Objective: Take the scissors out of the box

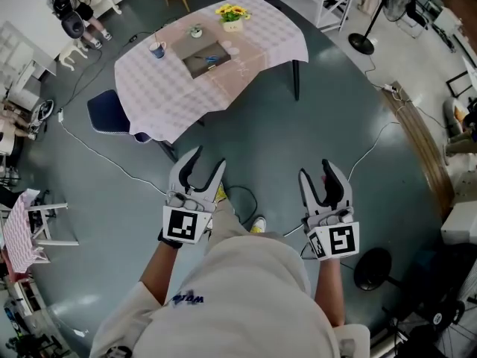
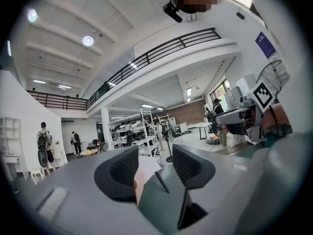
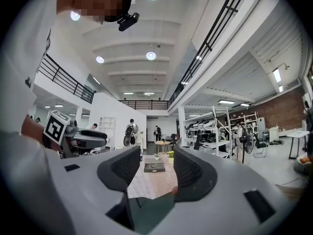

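Open grey floor (image 1: 298, 125) reaches the pink-checked bench (image 1: 164, 95); its shallow grey box (image 1: 195, 66) with scissors (image 1: 211, 60) lies well beyond the parted, empty left tongs (image 1: 208, 159) and right tongs (image 1: 317, 170).

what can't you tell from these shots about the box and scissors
- Scissors: in the head view the box on the table holds only tiny coloured specks, too small to identify.
- Right gripper view: box too distant, its contents unreadable.
- Left gripper view: box not visible; the jaws cover all but a table corner.
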The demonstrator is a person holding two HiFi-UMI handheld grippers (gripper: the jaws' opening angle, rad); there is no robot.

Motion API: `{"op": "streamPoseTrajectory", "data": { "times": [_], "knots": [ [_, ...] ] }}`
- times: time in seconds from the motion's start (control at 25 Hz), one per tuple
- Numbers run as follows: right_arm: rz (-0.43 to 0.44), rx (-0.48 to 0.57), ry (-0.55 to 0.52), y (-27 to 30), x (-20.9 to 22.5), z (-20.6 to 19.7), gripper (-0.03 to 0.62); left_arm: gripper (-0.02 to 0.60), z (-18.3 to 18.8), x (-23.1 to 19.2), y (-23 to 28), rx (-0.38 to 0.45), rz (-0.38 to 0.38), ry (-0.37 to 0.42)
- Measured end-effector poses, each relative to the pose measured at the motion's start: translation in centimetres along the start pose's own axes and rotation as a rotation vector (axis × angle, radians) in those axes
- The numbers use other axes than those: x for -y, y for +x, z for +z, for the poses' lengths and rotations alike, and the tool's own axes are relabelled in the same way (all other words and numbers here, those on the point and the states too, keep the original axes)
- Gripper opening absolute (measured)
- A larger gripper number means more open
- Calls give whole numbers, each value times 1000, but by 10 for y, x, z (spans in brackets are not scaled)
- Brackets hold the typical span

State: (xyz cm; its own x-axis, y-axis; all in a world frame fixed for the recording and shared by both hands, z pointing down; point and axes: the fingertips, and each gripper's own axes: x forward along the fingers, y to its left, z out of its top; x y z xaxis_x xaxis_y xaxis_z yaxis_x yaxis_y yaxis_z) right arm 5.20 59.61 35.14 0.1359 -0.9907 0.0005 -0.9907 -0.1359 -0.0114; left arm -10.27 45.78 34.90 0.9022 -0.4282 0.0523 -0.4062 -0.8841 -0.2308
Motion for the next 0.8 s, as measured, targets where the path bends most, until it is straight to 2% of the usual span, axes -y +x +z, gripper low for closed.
{"op": "streamPoseTrajectory", "data": {
  "times": [0.08,0.32,0.4,0.56,0.72,0.8],
  "knots": [
    [8,-3,16,1,0,2,219,253,1,-1,1,-5,2,-4],
    [25,-8,27,10,0,-1,248,284,-3,-11,1,-10,29,-35],
    [42,-13,48,14,-2,-1,253,322,-3,-14,2,-10,30,-40],
    [66,-23,49,22,-6,-1,259,439,-5,-21,3,-12,49,-60],
    [114,-47,65,32,-14,-4,312,483,-14,-33,3,-22,69,-81],
    [144,-64,90,39,-19,-5,370,486,-23,-39,3,-53,62,-64]
  ]
}}
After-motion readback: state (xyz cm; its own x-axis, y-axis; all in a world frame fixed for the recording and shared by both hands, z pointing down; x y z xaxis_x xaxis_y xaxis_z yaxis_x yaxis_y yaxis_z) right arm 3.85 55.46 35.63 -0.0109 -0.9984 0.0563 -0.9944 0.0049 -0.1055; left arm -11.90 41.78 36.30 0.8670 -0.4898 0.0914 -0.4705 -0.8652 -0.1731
